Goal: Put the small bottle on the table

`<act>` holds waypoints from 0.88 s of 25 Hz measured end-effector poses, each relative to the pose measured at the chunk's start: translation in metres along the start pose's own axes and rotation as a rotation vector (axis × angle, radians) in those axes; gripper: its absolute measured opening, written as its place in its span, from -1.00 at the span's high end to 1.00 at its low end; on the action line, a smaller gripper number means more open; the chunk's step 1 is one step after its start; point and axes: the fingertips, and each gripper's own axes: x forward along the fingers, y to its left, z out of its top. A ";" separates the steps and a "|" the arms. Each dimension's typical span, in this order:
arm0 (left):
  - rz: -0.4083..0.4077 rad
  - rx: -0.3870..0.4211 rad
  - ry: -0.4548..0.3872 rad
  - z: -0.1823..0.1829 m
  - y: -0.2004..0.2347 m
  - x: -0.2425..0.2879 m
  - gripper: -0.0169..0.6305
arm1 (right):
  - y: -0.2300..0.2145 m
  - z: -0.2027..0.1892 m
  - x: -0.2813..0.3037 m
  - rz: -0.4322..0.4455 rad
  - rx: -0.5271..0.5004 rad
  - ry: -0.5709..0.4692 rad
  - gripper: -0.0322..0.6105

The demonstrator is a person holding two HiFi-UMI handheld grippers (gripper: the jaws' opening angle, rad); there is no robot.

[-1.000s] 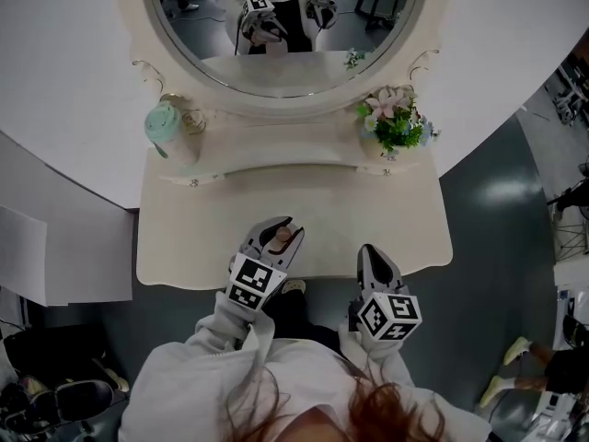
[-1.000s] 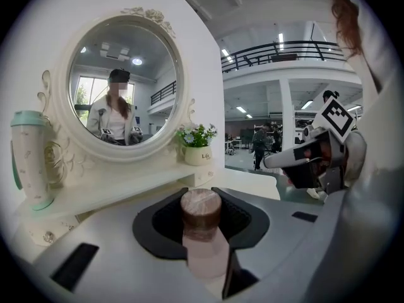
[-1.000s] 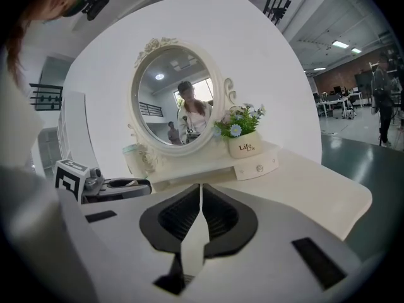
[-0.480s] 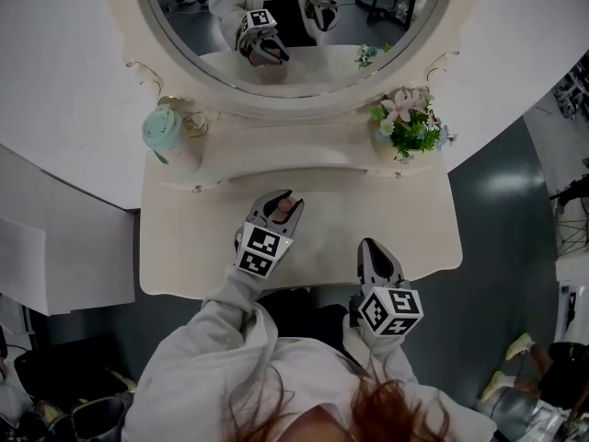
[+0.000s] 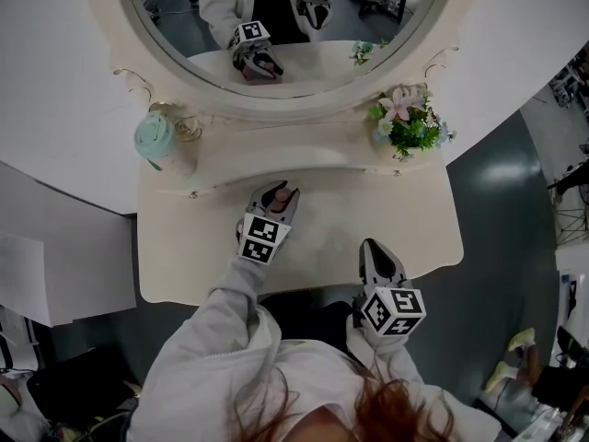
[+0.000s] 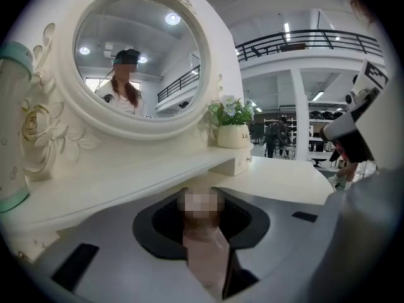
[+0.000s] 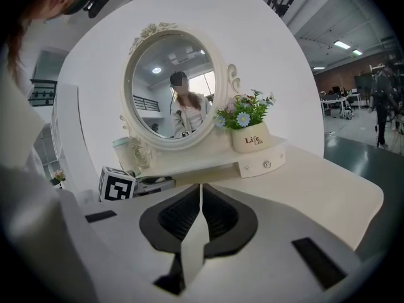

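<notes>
Left gripper (image 5: 278, 191) fingers clamped on small bottle (image 6: 205, 248) over table (image 5: 405, 219); right gripper (image 5: 375, 246) fingers closed together near table edge

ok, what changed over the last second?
Left tongs carried the small bottle forward over the table, from its front edge toward the mirror. No release: still shut on the bottle. Right tongs stayed shut and empty near the front edge.
</notes>
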 end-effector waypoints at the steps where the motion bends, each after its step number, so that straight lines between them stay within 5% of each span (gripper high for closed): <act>1: 0.007 0.000 -0.006 0.001 0.002 0.002 0.57 | -0.001 0.000 0.000 -0.004 -0.001 0.001 0.79; 10: 0.100 0.028 -0.020 0.004 0.022 0.012 0.54 | -0.002 0.001 -0.001 -0.008 -0.010 0.003 0.79; 16: 0.056 0.020 -0.012 0.004 0.014 0.014 0.50 | -0.001 0.002 0.000 0.014 -0.017 0.004 0.79; 22: 0.047 0.013 -0.012 0.010 0.004 0.008 -0.12 | -0.002 0.005 -0.003 0.026 -0.018 -0.016 0.79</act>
